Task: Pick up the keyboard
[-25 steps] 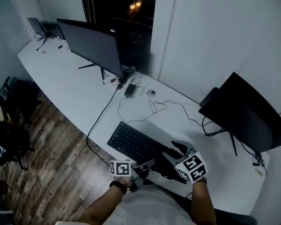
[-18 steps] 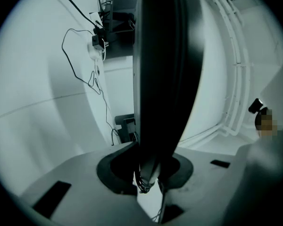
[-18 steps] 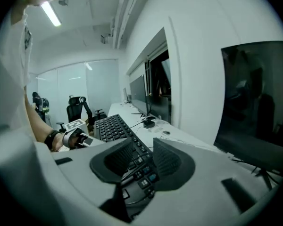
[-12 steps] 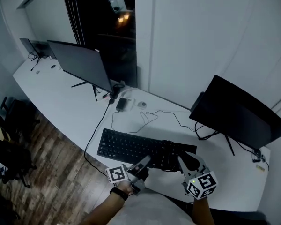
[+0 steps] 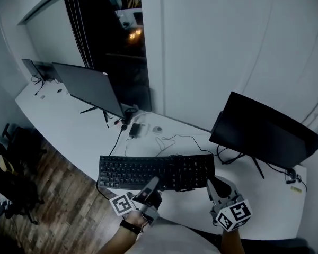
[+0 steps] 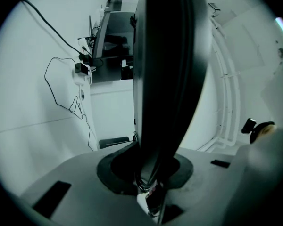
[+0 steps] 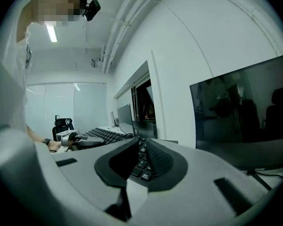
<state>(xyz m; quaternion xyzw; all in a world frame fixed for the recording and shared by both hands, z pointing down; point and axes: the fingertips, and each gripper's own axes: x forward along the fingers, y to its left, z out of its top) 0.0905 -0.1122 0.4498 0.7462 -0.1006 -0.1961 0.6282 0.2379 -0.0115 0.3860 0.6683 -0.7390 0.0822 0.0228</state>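
Swinging round from its earlier slant, the keyboard (image 5: 148,172) is now lying straight across from 9 o'clock to 3 o'clock in my head view, and both grippers have come up with it. I am holding its near edge with the left gripper (image 5: 153,181), which sits at about 6 o'clock. The left gripper view is showing the dark slab edge-on, clamped between narrow jaws. My right gripper (image 5: 212,182) is sitting at 5 o'clock on the keyboard's right end. Its jaws are closing, and the right gripper view is showing rows of keys between them.

I am judging that the keyboard is already off the desk (image 5: 69,126), hanging over the front edge and carried level between both grips. The lift itself is therefore looking mostly done. I am still needing the right grip to firm up fully, and to raise the board clear.

A thin cable (image 5: 175,139) is trailing on the desk towards 12 o'clock. I cannot tell whether it belongs to the keyboard, so I am watching it for a snag. One monitor (image 5: 265,134) is standing at 3 o'clock.
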